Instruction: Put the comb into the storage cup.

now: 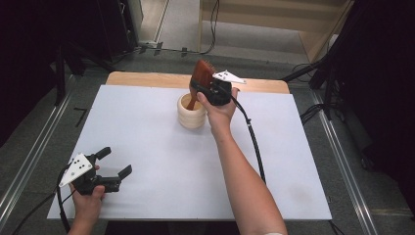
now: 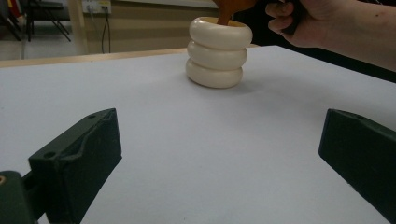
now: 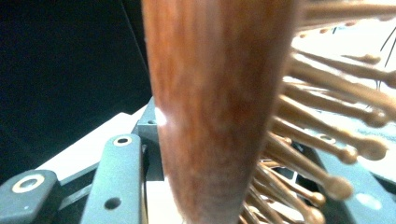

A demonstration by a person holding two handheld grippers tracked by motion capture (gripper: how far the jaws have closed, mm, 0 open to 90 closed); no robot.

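A cream ribbed holder point(image 1: 191, 113) point(image 2: 217, 52) made of three stacked rings stands on the white table point(image 1: 156, 142) toward the back middle. A brown wooden hairbrush point(image 1: 200, 81) point(image 3: 219, 102) with wooden pins stands with its handle down inside the holder and its head up. My right gripper point(image 1: 204, 89) is shut on the brush just above the holder's rim. In the right gripper view the brush's back and pins sit between the jaws. My left gripper point(image 1: 116, 164) point(image 2: 219, 154) rests open near the table's front left corner, with nothing between its jaws.
A wooden table edge point(image 1: 147, 78) shows behind the white surface. Dark stands point(image 1: 73, 54) and cables point(image 1: 210, 29) lie on the floor beyond. The right gripper's cable point(image 1: 254, 142) trails across the table beside the forearm.
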